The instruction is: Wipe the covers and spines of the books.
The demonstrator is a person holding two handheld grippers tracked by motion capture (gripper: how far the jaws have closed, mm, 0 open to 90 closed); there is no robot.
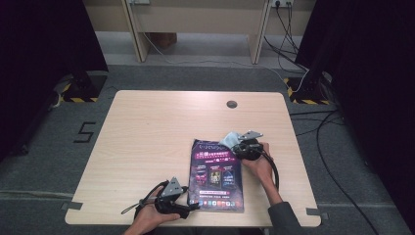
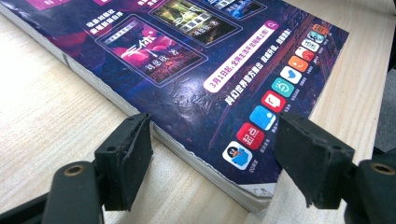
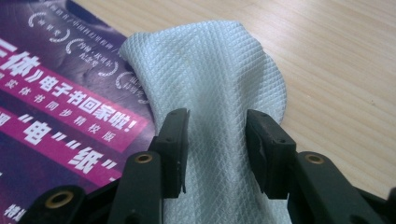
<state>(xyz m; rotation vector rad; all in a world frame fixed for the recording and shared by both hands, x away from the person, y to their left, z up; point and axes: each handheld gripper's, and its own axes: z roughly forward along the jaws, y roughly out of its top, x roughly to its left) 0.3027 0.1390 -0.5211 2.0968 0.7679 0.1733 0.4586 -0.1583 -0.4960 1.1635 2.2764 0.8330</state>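
I note the thick purple-covered paperback book (image 1: 217,175) lying on the pale wooden desk (image 1: 147,137), near its front edge; the white quilted cloth (image 1: 230,139) overlaps the book's far right corner.

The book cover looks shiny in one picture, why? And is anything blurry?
In the left gripper view, room light glints off wrinkles in the glossy book cover, a soft glare; the near jaws look slightly soft. In the right gripper view, the white cloth is sharp, its weave clear. In the high view, the table is evenly lit, with dark curtains at both sides.
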